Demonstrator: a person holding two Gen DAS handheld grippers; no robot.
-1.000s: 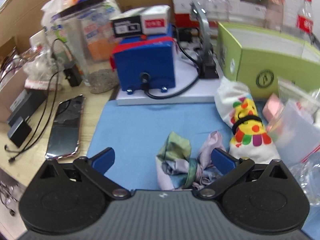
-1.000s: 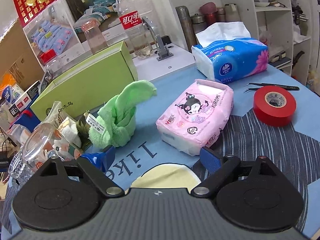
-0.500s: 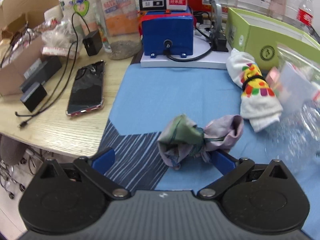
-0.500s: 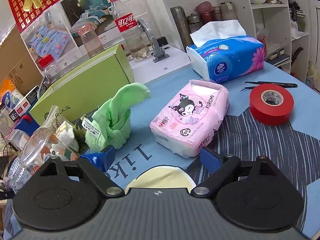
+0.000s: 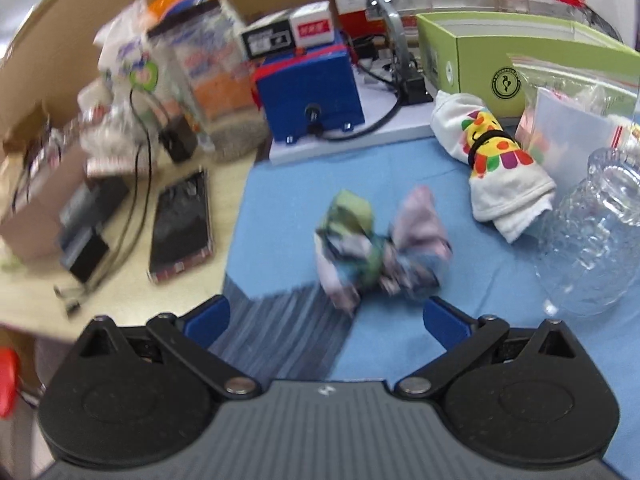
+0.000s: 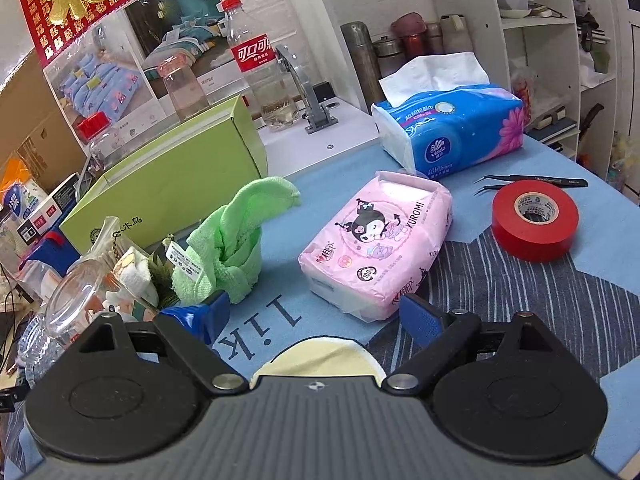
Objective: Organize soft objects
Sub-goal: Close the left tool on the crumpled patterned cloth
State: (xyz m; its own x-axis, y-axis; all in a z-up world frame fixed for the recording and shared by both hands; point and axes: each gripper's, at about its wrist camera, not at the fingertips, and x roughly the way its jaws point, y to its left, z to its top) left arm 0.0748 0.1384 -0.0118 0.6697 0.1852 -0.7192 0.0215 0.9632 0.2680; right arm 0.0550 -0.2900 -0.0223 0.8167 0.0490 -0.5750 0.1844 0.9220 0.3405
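Note:
A knotted multicoloured cloth (image 5: pixel 380 252) lies on the blue mat (image 5: pixel 280 200), just ahead of my left gripper (image 5: pixel 326 318), which is open and apart from it. A rolled white sock with a colourful print (image 5: pixel 500 160) rests to the right, beside a clear plastic bottle (image 5: pixel 592 240). In the right wrist view a knotted green towel (image 6: pixel 232 240) stands left of a pink tissue pack (image 6: pixel 380 240). My right gripper (image 6: pixel 316 316) is open, empty, its left fingertip close to the towel's base. A blue tissue pack (image 6: pixel 452 132) lies further back.
A green box (image 6: pixel 168 184) stands behind the towel. Red tape roll (image 6: pixel 534 220) and tweezers (image 6: pixel 532 182) lie at the right. A blue device (image 5: pixel 312 92), a phone (image 5: pixel 182 224), cables and clutter crowd the wooden table on the left. Bottles and a jar stand at the back.
The left gripper has pulled back from the multicoloured cloth, which now lies further ahead of its open fingers; the view is blurred by motion. The right gripper has barely shifted.

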